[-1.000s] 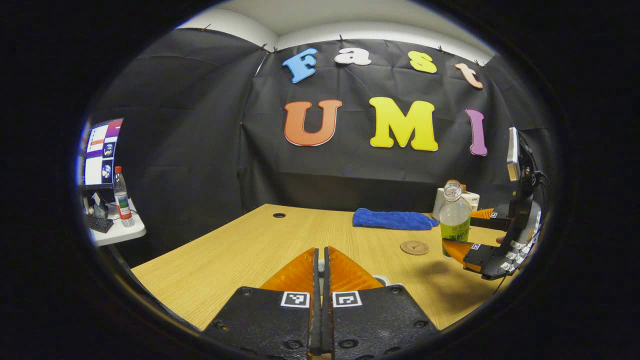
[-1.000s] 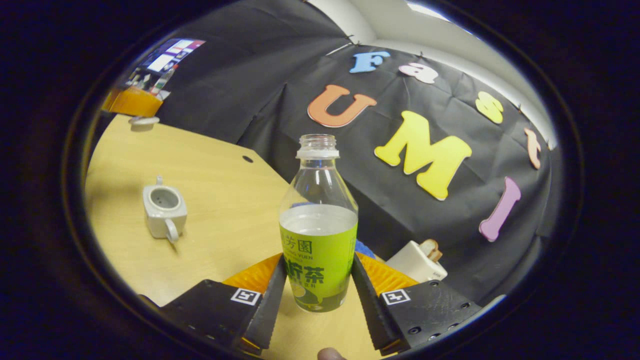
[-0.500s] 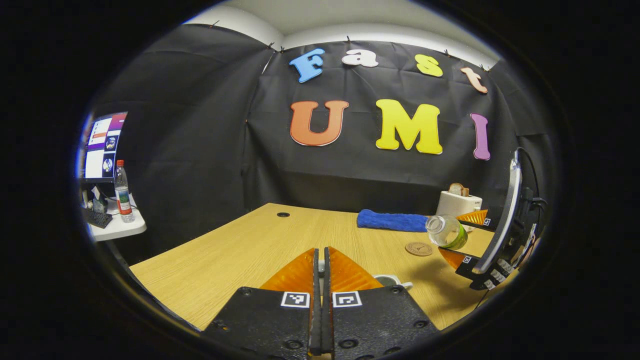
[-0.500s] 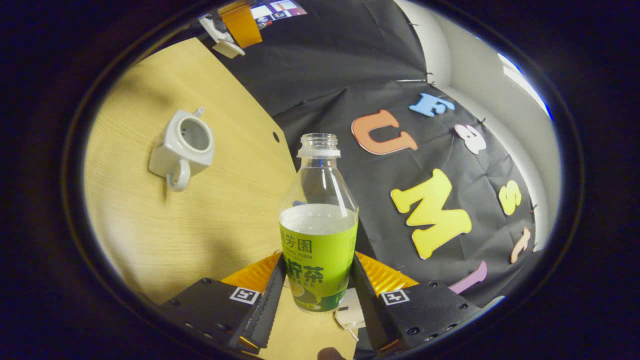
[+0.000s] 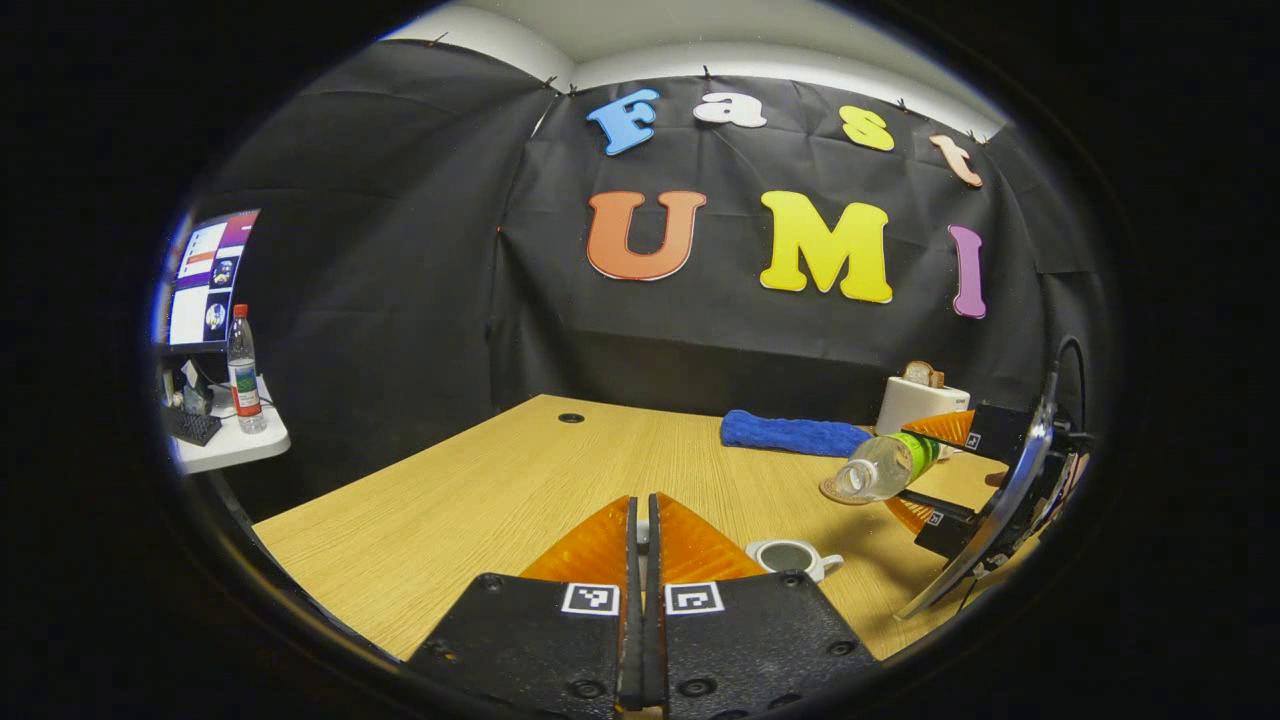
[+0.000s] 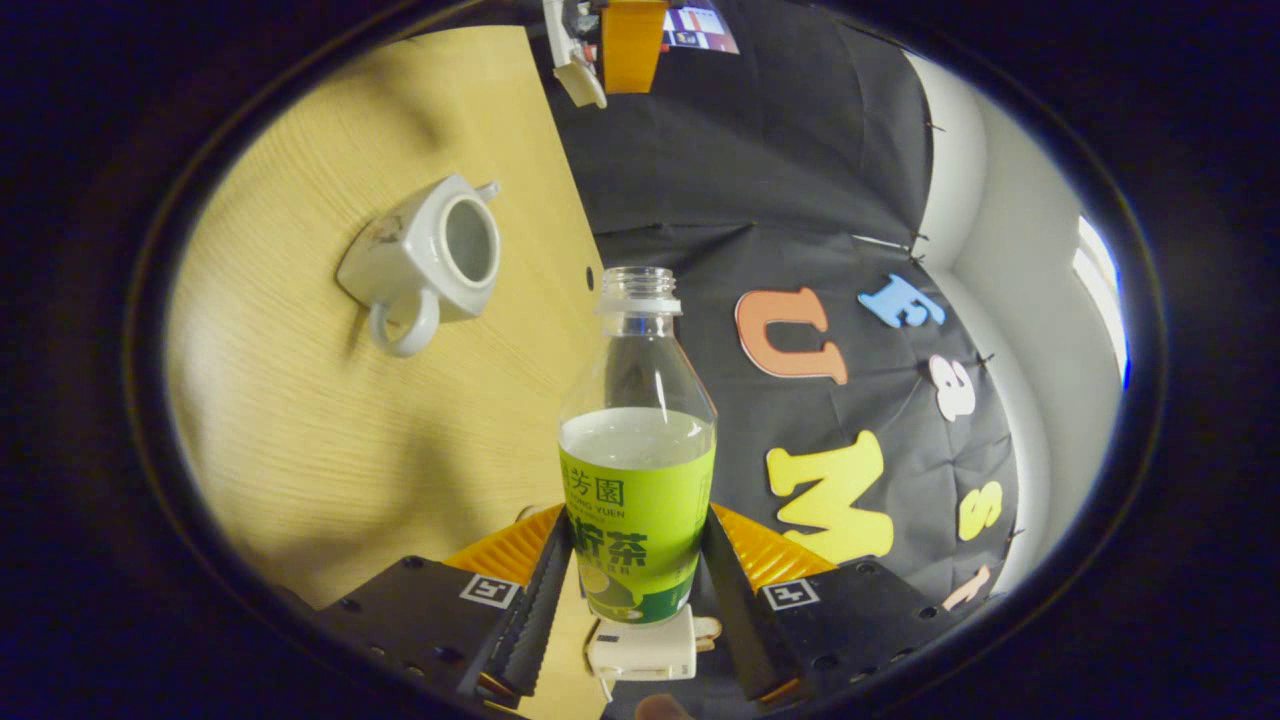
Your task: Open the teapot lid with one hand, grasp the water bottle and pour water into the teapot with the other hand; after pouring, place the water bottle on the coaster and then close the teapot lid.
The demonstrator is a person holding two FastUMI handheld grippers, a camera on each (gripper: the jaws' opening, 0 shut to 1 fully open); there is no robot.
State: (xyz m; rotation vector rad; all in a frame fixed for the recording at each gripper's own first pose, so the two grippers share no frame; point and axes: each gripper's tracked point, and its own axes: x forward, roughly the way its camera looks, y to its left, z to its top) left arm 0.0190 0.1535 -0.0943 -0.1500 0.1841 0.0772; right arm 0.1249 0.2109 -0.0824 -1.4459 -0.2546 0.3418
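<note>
The white teapot (image 5: 790,557) stands with its top uncovered on the wooden table (image 5: 480,500), just right of my left gripper (image 5: 640,535). In the right gripper view the teapot (image 6: 430,255) shows its round opening and handle. My left gripper (image 6: 610,45) hangs far off there, shut on the white teapot lid (image 6: 575,75). My right gripper (image 6: 637,570) is shut on the green-labelled water bottle (image 6: 637,480), which has no cap. In the left gripper view the bottle (image 5: 885,465) is tilted, mouth pointing left and down, up and to the right of the teapot, held by my right gripper (image 5: 925,472). The coaster (image 5: 830,493) lies partly hidden behind the bottle's mouth.
A blue cloth (image 5: 790,435) lies at the back of the table, with a white toaster (image 5: 915,400) to its right. At the far left, a small white side table (image 5: 230,450) carries another bottle (image 5: 240,370) and a monitor (image 5: 205,290).
My right gripper has tipped the bottle from upright to mouth-down and carried it left, nearer the teapot. My left gripper has stayed shut and nearly still.
</note>
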